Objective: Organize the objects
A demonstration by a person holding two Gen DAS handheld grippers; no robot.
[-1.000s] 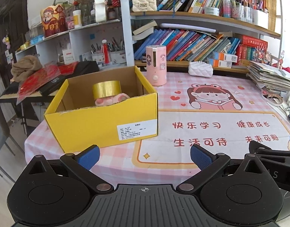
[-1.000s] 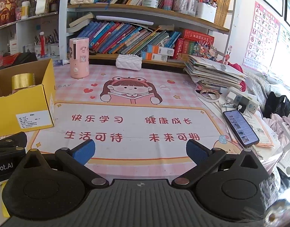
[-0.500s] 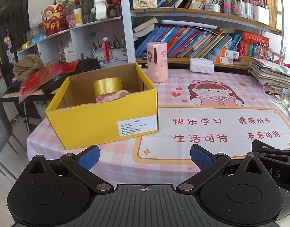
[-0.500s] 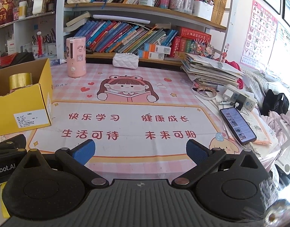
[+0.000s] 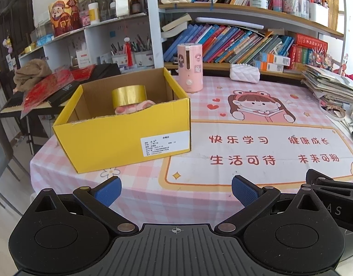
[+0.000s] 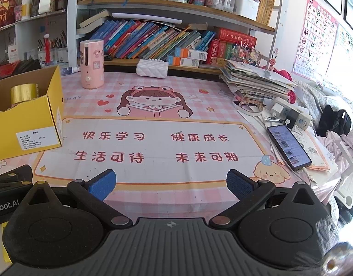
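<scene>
A yellow cardboard box stands on the left of the table, also seen as the yellow box in the right wrist view. Inside it a gold tape roll rests on a pink soft item. My left gripper is open and holds nothing, hanging off the table's near edge in front of the box. My right gripper is open too, with nothing between its blue pads, over the mat's near edge. A pink cylindrical humidifier and a white quilted pouch stand at the back.
A cartoon desk mat covers the pink checked tablecloth. A stack of papers, a tape ring, a power strip and a phone crowd the right side. Bookshelves rise behind the table.
Both grippers have drawn back and risen slightly from the table, so the box and mat look smaller and farther. Both stay open.
</scene>
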